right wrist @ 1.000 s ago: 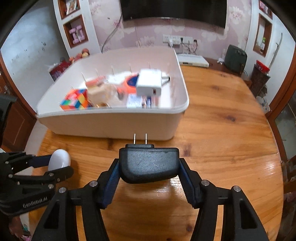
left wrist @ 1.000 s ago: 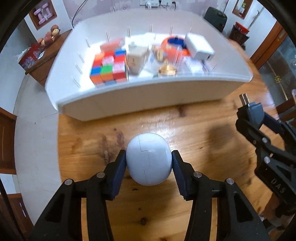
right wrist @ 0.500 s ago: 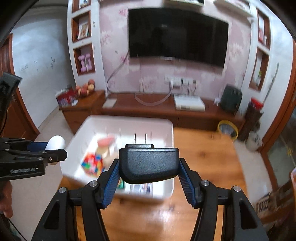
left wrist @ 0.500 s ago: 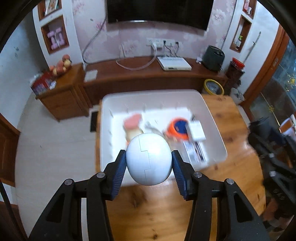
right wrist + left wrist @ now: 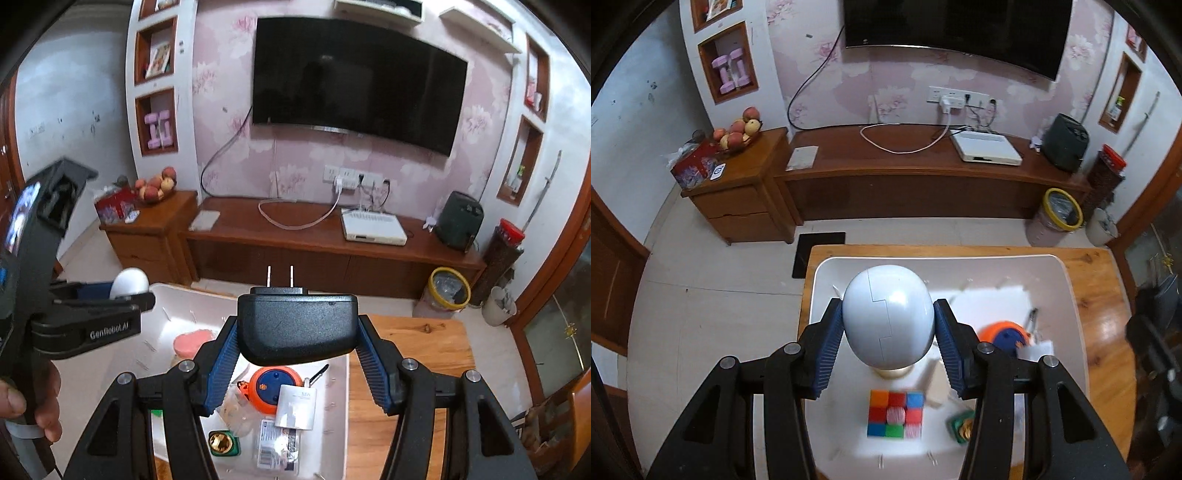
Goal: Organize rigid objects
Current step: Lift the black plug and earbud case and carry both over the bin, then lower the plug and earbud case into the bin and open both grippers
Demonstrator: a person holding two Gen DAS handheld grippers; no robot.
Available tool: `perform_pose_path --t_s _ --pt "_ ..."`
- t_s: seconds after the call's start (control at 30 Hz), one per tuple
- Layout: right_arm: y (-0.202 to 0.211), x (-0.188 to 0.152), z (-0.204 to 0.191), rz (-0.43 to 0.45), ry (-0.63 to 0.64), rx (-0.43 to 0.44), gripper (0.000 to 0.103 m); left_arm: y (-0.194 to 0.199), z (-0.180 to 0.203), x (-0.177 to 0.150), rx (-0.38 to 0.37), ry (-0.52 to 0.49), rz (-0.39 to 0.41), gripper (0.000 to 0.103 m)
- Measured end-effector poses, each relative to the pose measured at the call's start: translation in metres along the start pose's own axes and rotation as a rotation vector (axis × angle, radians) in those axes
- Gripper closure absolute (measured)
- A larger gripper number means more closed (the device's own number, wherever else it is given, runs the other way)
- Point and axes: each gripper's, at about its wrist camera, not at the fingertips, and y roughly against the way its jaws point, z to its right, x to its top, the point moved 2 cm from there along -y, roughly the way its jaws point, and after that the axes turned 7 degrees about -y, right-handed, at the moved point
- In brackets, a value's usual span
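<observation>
My left gripper [image 5: 888, 332] is shut on a white egg-shaped object [image 5: 887, 321] and holds it high above the white bin [image 5: 1067, 295]. It also shows in the right wrist view [image 5: 129, 283]. My right gripper [image 5: 297, 343] is shut on a black plug adapter [image 5: 297, 326], prongs pointing forward, above the bin [image 5: 341, 413]. The bin holds a coloured puzzle cube [image 5: 895, 413], an orange and blue round item [image 5: 266, 387], a white charger [image 5: 296, 406] and a pink-lidded jar [image 5: 192, 343].
The bin sits on a wooden table [image 5: 417, 350]. Beyond the table are a tiled floor [image 5: 713, 273], a low wooden TV cabinet [image 5: 332, 240] and a yellow-rimmed waste bin [image 5: 1060, 218]. The left gripper's body [image 5: 51, 314] is at the left of the right wrist view.
Both grippers have risen from table height to well above the bin, each still holding its object. The views now look down into the bin and across the room.
</observation>
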Motion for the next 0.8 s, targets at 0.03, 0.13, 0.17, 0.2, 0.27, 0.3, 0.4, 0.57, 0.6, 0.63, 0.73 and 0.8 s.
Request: perform_pose_path --t_s 0.03,0.13,0.17,0.2,0.27,0.3,0.4,0.57,0.6,0.63,0.73,0.8 --pt "-0.012 -0.003 0.000 -0.020 -0.001 -0.004 0.041 -0.006 0.001 0.000 0.013 -0.003 -0.001 0.051" --pt "-0.044 -0.013 -0.004 -0.067 0.008 -0.022 0.041 -0.025 0.005 -0.003 0.053 -0.015 -0.013 0.051" --pt "-0.052 -0.015 -0.005 -0.081 0.006 -0.025 0.041 -0.033 0.005 -0.004 0.061 -0.015 -0.022 0.051" --pt "-0.062 -0.018 -0.005 -0.104 0.003 -0.022 0.041 -0.041 0.005 -0.006 0.067 -0.011 -0.033 0.051" --pt "-0.084 -0.025 -0.006 -0.158 -0.004 -0.023 0.041 -0.052 0.005 -0.008 0.077 0.001 -0.053 0.051" --pt "-0.092 -0.028 -0.007 -0.178 -0.002 -0.024 0.041 -0.059 0.004 -0.011 0.082 0.011 -0.066 0.051" --pt "-0.113 -0.038 -0.012 -0.234 0.009 -0.032 0.041 -0.072 0.005 -0.016 0.094 0.011 -0.088 0.051" --pt "-0.136 -0.053 -0.018 -0.309 0.030 -0.037 0.041 -0.088 0.008 -0.025 0.106 0.002 -0.128 0.051" --pt "-0.141 -0.056 -0.020 -0.324 0.039 -0.042 0.041 -0.090 0.008 -0.025 0.105 0.005 -0.135 0.051" --pt "-0.144 -0.059 -0.020 -0.335 0.044 -0.047 0.041 -0.092 0.008 -0.027 0.104 0.009 -0.144 0.051" --pt "-0.151 -0.066 -0.023 -0.379 0.045 -0.044 0.041 -0.097 0.008 -0.030 0.095 0.024 -0.164 0.050" --pt "-0.154 -0.069 -0.025 -0.401 0.052 -0.033 0.041 -0.097 0.008 -0.032 0.091 0.032 -0.173 0.050"
